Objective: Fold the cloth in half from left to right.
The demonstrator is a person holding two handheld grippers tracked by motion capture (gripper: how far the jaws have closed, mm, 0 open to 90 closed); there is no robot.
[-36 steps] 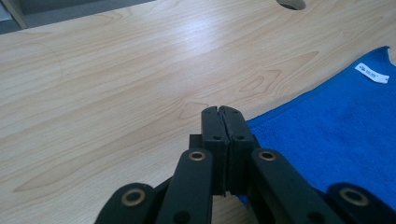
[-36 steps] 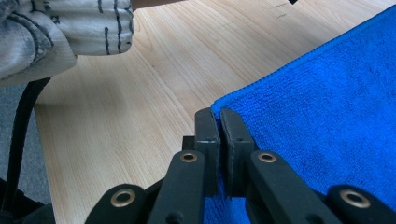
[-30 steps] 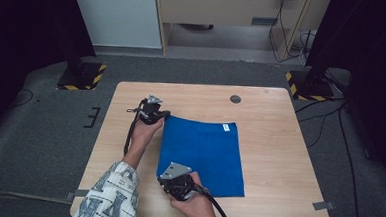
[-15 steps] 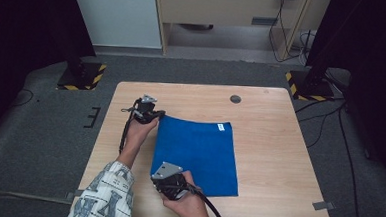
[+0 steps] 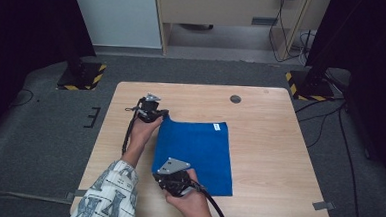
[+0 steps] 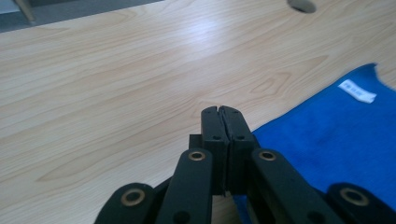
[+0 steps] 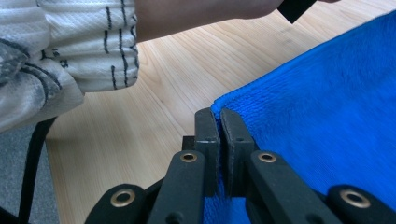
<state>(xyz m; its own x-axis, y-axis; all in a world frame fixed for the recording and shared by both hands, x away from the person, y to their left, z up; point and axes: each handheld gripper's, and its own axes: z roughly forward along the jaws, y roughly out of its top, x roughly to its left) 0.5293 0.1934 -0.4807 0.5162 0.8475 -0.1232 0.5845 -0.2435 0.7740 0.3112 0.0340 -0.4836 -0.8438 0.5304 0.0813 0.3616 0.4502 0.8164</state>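
The high view looks forward and down from above the person's side, taking in the whole desk [image 5: 269,142] from some distance. The left gripper view rides low and close, facing across the wood toward a blue cloth [image 6: 336,135]. The right gripper view sits equally near, facing the cloth's edge. All three share that cloth and the surrounding wood.

Fuzzy blue cloth [image 5: 199,149] (matt) on smooth light wood table [image 5: 269,142].
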